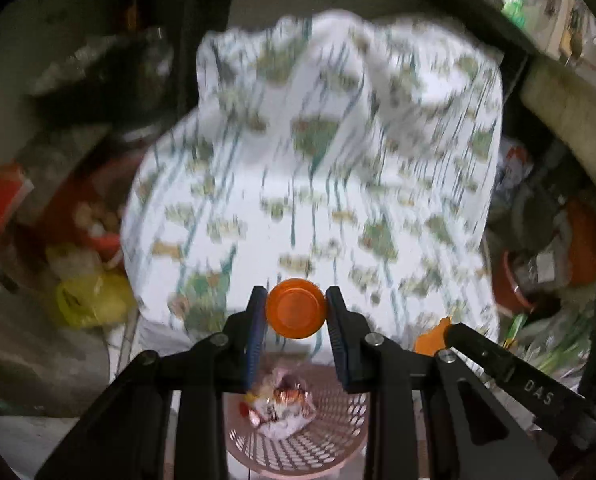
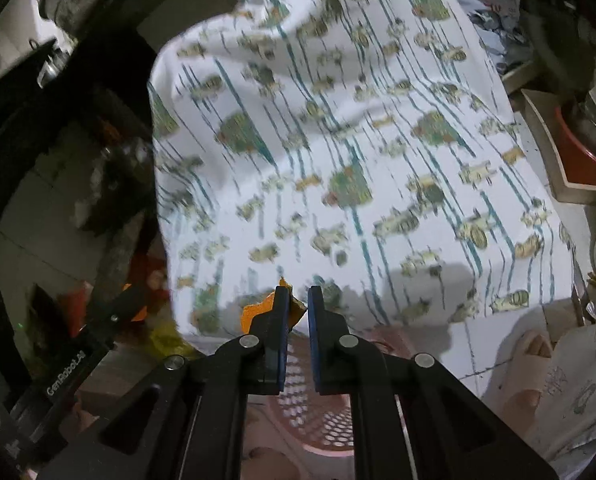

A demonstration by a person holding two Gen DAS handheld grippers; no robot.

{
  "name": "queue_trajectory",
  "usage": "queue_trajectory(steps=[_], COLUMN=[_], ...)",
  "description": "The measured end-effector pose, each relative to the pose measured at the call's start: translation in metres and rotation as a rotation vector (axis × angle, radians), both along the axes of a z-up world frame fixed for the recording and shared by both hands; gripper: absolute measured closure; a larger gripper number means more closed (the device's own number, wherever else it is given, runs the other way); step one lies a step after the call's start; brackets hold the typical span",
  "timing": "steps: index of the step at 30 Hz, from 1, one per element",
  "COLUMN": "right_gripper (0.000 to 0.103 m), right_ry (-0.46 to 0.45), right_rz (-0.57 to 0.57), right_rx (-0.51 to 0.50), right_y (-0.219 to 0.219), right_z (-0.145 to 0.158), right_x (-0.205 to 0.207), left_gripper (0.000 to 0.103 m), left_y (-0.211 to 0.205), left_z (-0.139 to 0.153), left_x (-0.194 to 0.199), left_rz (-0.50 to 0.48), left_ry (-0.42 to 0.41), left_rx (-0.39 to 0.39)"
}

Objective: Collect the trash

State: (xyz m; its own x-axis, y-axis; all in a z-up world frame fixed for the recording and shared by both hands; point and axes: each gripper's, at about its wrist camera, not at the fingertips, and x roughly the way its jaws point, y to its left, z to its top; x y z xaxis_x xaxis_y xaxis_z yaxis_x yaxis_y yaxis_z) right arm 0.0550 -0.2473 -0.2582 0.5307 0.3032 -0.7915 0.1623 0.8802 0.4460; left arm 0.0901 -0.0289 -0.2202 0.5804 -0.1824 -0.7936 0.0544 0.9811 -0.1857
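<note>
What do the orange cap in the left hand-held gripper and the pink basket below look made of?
Orange cap: likely plastic, smooth, slightly glossy and translucent, with a moulded rim. Pink basket: likely thin moulded plastic, matte, its wall pierced by regular rows of holes.

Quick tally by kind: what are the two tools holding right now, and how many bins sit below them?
Orange bottle cap, in the left tool: 1
Orange scrap, in the right tool: 1
Pink perforated basket: 1
Total: 3
</note>
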Motion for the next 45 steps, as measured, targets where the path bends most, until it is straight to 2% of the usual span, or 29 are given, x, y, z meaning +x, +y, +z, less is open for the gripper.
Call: queue_trajectory(steps=[1, 3, 7, 14, 17, 20, 23, 25, 26, 27, 28, 29, 31, 33, 36, 39, 42, 45], right_gripper=[0.093, 0.093, 0.093, 0.093, 0.093, 0.093, 0.093, 0.093, 0.093, 0.093, 0.089, 0.083, 0.048, 0.046, 0.046, 0.046, 0.046, 0.046], right_ry=[0.033, 0.094, 0.148, 0.284, 0.332, 0.384, 0.407, 0.405, 0.401, 0.396, 0.396, 0.400, 0.401, 0.388, 0.393, 0.377, 0.361, 0.332], right_rz=[0.002, 0.008, 0.023, -0.007, -0.026, -0.050, -0.056, -0.062, -0.072, -0.086, -0.099, -0.103, -0.104, -0.098, -0.075, -0.059, -0.022, -0.004], right_rx=[0.008, 0.038, -0.002, 0.097, 0.157, 0.203, 0.210, 0.218, 0.223, 0.225, 0.229, 0.238, 0.242, 0.209, 0.204, 0.137, 0.046, -0.032], right_y=[0.001, 0.001, 0.007, 0.006, 0.005, 0.007, 0.010, 0.010, 0.008, 0.006, 0.002, 0.000, 0.000, 0.002, 0.007, 0.010, 0.011, 0.012], right_z=[-0.011, -0.032, -0.063, -0.141, -0.174, -0.205, -0.226, -0.234, -0.236, -0.236, -0.237, -0.238, -0.239, -0.236, -0.233, -0.219, -0.189, -0.152], right_x=[0.001, 0.004, 0.010, 0.016, 0.019, 0.023, 0.021, 0.020, 0.020, 0.020, 0.018, 0.018, 0.018, 0.017, 0.016, 0.015, 0.010, 0.010], left_gripper=[0.075, 0.075, 0.075, 0.075, 0.075, 0.075, 0.075, 0.075, 0.065, 0.041, 0.031, 0.026, 0.026, 0.026, 0.026, 0.026, 0.026, 0.026], left_y=[-0.002, -0.003, -0.006, -0.014, -0.024, -0.024, -0.034, -0.039, -0.040, -0.041, -0.041, -0.040, -0.039, -0.038, -0.038, -0.037, -0.034, -0.031], left_z=[-0.017, -0.053, -0.108, -0.177, -0.206, -0.227, -0.235, -0.239, -0.241, -0.242, -0.242, -0.240, -0.237, -0.236, -0.228, -0.215, -0.197, -0.157], left_x=[0.003, 0.008, 0.012, 0.002, -0.002, -0.009, -0.015, -0.016, -0.016, -0.016, -0.017, -0.015, -0.015, -0.013, -0.011, -0.011, -0.015, -0.015], left_rz=[0.012, 0.016, 0.006, -0.046, -0.100, -0.087, -0.128, -0.147, -0.143, -0.131, -0.118, -0.112, -0.112, -0.108, -0.103, -0.094, -0.082, -0.064], left_ry=[0.039, 0.136, 0.258, 0.438, 0.520, 0.581, 0.584, 0.594, 0.609, 0.624, 0.623, 0.603, 0.590, 0.598, 0.569, 0.553, 0.550, 0.456], left_rx=[0.022, -0.011, -0.039, 0.004, 0.054, 0.047, 0.105, 0.115, 0.107, 0.106, 0.117, 0.127, 0.134, 0.122, 0.141, 0.140, 0.157, 0.189])
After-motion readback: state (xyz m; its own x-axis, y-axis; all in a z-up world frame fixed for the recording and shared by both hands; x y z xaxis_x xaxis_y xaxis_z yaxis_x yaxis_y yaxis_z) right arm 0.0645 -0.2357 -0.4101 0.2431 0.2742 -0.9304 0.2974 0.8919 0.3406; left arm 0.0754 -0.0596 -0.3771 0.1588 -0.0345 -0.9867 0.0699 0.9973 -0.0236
